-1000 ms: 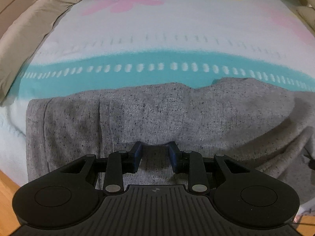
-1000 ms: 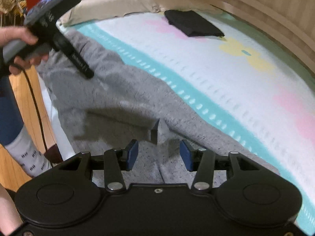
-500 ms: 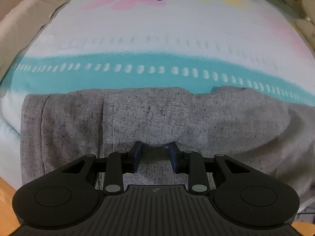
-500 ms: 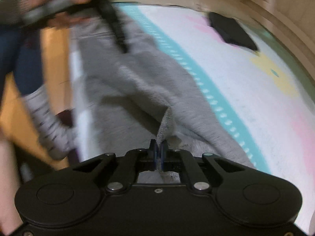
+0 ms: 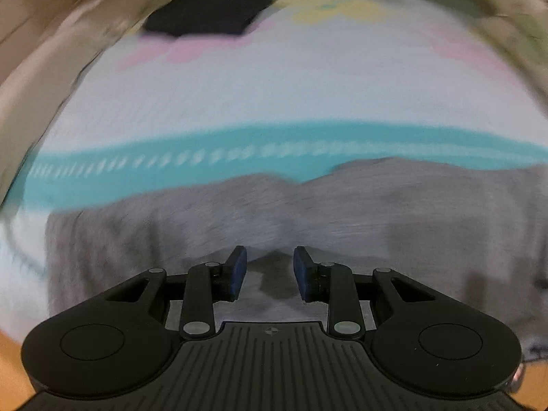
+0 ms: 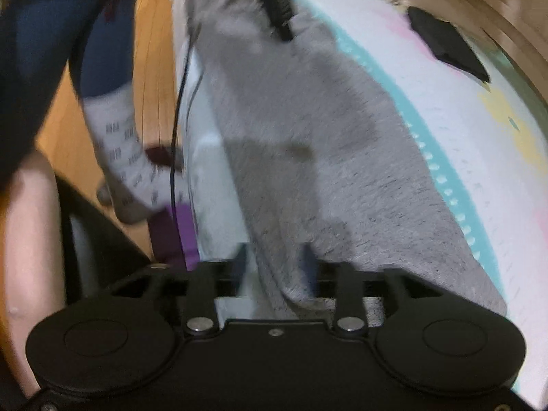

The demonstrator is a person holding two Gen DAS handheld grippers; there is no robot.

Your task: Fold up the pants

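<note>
Our left gripper [image 5: 270, 270] stood with its jaws apart over the grey pants [image 5: 342, 212], clamping nothing. The pants lay on the bed cover [image 5: 274, 85] along its near edge. Our right gripper [image 6: 274, 267] had just opened its jaws; the pants' edge lay loose between them.

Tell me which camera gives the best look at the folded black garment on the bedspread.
The left wrist view: the folded black garment shows whole at the top of the picture on the bedspread, though blurred. The right wrist view catches it only at the upper right edge, stretched by the lens and equally smeared.
</note>
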